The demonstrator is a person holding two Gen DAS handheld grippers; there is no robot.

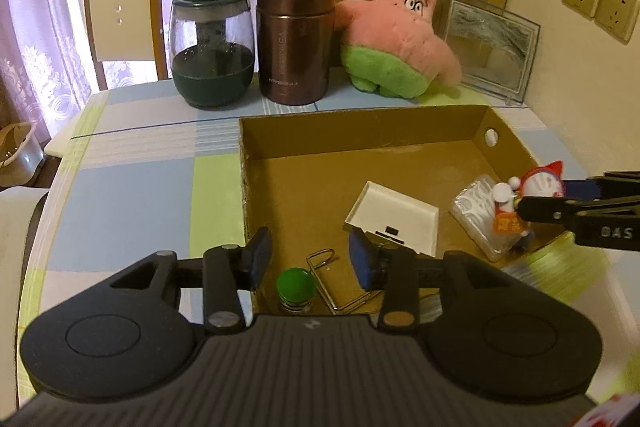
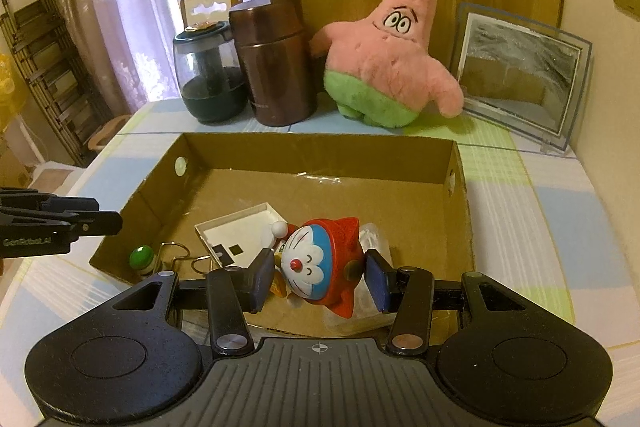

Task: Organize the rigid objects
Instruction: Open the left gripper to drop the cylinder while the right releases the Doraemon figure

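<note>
An open cardboard box (image 1: 360,131) lies on the checked tablecloth. Inside it are a white shallow tray (image 1: 396,215), a bent wire clip (image 1: 324,259), a small green-capped bottle (image 1: 295,281) and a clear plastic pack (image 1: 476,203). My left gripper (image 1: 310,247) stands open over the box's near left corner, above the bottle and clip, with its pads touching nothing. My right gripper (image 2: 320,267) is shut on a red and blue cat figure (image 2: 316,263), holding it over the clear pack (image 2: 372,235) inside the box (image 2: 320,155). In the left wrist view that figure (image 1: 516,195) hangs at the right edge.
Behind the box stand a dark glass jar (image 2: 212,83), a brown metal flask (image 2: 272,67), a pink star plush (image 2: 388,67) and a glass photo frame (image 2: 520,79). A chair (image 1: 120,15) and curtains lie beyond the table's far edge. Wall sockets (image 1: 596,1) are on the right.
</note>
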